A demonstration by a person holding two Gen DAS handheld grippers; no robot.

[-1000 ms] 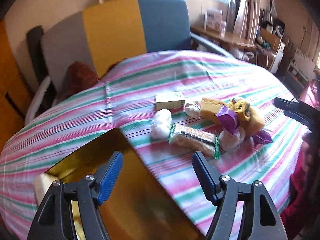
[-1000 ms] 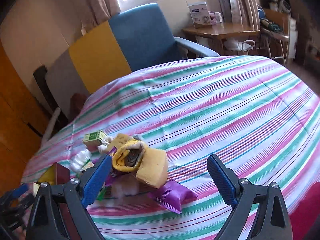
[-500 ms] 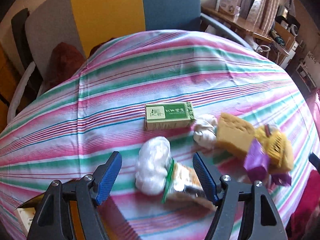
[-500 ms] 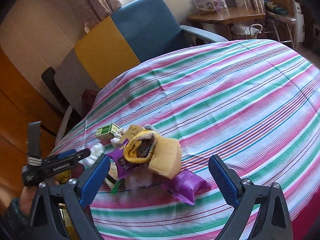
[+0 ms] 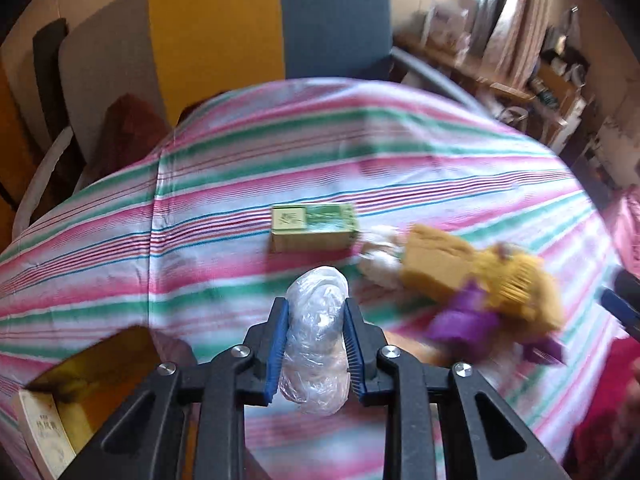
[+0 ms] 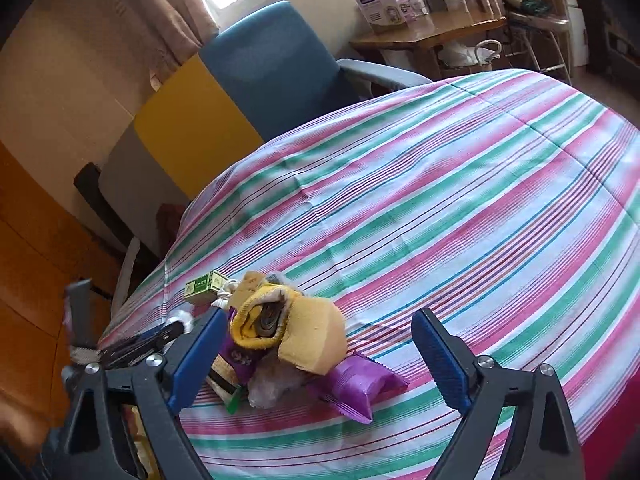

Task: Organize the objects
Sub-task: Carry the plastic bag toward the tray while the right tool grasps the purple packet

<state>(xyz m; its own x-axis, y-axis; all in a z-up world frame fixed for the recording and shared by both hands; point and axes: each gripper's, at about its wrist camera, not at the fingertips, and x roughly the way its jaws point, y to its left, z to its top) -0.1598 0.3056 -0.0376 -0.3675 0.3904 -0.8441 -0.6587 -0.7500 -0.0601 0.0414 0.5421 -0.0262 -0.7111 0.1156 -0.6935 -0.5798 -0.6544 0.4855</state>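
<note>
**Bag pinched, pile waiting**

Bag [image 5: 316, 340], a crumpled clear plastic bundle, sits between the blue pads of the left gripper [image 5: 315, 344], which are squeezed in on its sides so that the film bulges out past the tips and underneath. The grip is taken across the narrow waist, probably because the soft bundle gives no firm edge to hold. It is low over the striped cloth [image 5: 224, 208], at the near edge of the clutter.

At 12 o'clock from the bag lies a green carton [image 5: 314, 226], flat and apart from it. At 2 o'clock the pile begins: a white wad [image 5: 380, 264] touching a yellow sponge [image 5: 434, 266], then a yellow knit piece [image 5: 516, 280] over a purple packet [image 5: 464, 322]. At 8 o'clock is an open brown box [image 5: 92, 376] with a small white carton [image 5: 44, 436] at its corner, likely the place where sorted things go.

The right gripper [image 6: 316, 356] hangs over the pile with its jaws wide but closing; the sponge [image 6: 316, 340] and knit piece [image 6: 260, 320] sit just inside its left pad, not pressed. A snack bar [image 6: 224, 380] peeks out beneath.
</note>
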